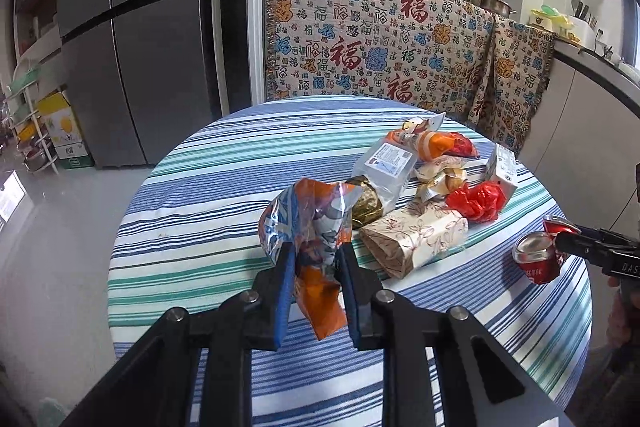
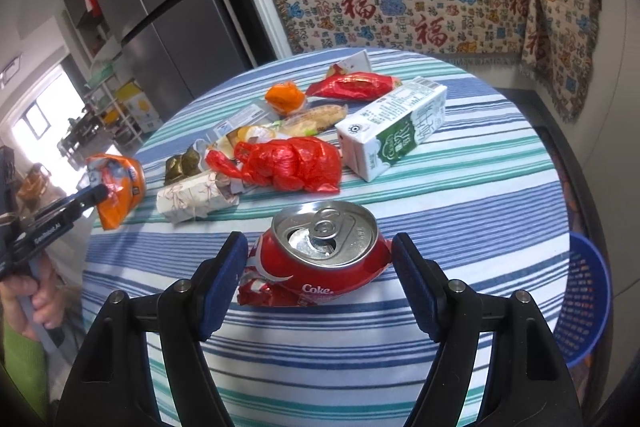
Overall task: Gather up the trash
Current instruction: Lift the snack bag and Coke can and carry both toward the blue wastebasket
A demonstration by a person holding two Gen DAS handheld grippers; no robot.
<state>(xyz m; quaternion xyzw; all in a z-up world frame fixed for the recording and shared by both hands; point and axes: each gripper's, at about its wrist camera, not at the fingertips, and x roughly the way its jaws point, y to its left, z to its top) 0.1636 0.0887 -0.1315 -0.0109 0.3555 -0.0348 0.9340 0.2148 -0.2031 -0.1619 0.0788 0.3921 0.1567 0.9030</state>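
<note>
My left gripper (image 1: 314,259) is shut on an orange and blue snack bag (image 1: 316,227) and holds it above the striped round table (image 1: 192,219). The bag and left gripper also show in the right wrist view (image 2: 116,187). My right gripper (image 2: 316,255) is shut on a crushed red Coke can (image 2: 320,259), held above the table; the can also shows in the left wrist view (image 1: 538,255). A pile of trash lies mid-table: a red plastic bag (image 2: 292,163), a milk carton (image 2: 396,127), a floral paper wrapper (image 2: 192,199) and several wrappers.
A blue plastic basket (image 2: 584,299) stands beside the table at the right. A grey fridge (image 1: 132,39) is at the back left. A patterned cloth (image 1: 380,39) covers the counter behind the table. A white cabinet (image 1: 580,131) is at the right.
</note>
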